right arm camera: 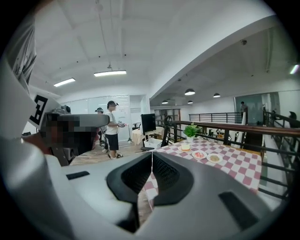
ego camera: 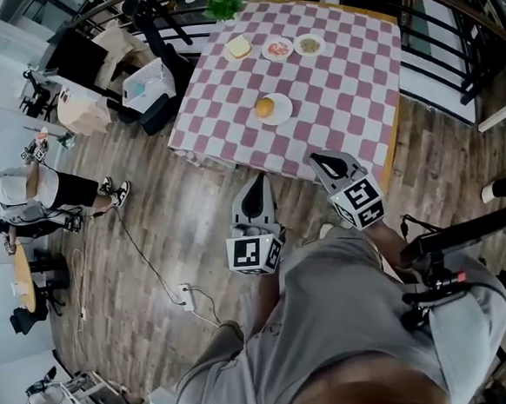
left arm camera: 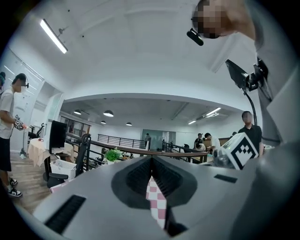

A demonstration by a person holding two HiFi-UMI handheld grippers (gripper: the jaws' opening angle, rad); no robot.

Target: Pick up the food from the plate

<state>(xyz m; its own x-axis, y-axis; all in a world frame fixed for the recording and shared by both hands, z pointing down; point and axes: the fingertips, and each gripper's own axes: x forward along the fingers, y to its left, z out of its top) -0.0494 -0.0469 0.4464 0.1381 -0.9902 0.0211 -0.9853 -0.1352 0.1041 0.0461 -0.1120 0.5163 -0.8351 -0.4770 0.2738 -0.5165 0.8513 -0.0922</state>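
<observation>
Both tools are out over the brown wooden plank floor [ego camera: 150, 222], short of the near edge of the tabletop [ego camera: 339, 77], which is draped in a pink-and-white checked cloth. The left hand-held gripper [ego camera: 259, 180] is closed. Its dark ribbed pads are pressed together with nothing caught between them, and its own view shows only a sliver of checked cloth beneath the seam. The right hand-held gripper [ego camera: 317, 157] is closed and empty too, its jaws meeting in a thin line as it tips slightly down toward the cloth. On the near half of the tabletop, set apart from the rest, sits a round white plate [ego camera: 281, 112]. The food lies on it: a round golden-brown bun [ego camera: 265, 108], untouched and well apart from both grippers. Further back runs a row of three small plates. One carries a pale slice of bread [ego camera: 239, 47], one holds a red-and-white serving [ego camera: 277, 48], and one has a pale yellowish serving [ego camera: 309, 44]. A leafy green potted plant [ego camera: 224, 3] stands at the far edge, just behind the bread. Off to the left a white slatted basket [ego camera: 148, 81] sits beside the table. A person in a white top and dark shorts [ego camera: 34, 192] stands on the floor, and a white power strip [ego camera: 186, 298] lies there with its dark cable trailing away.
</observation>
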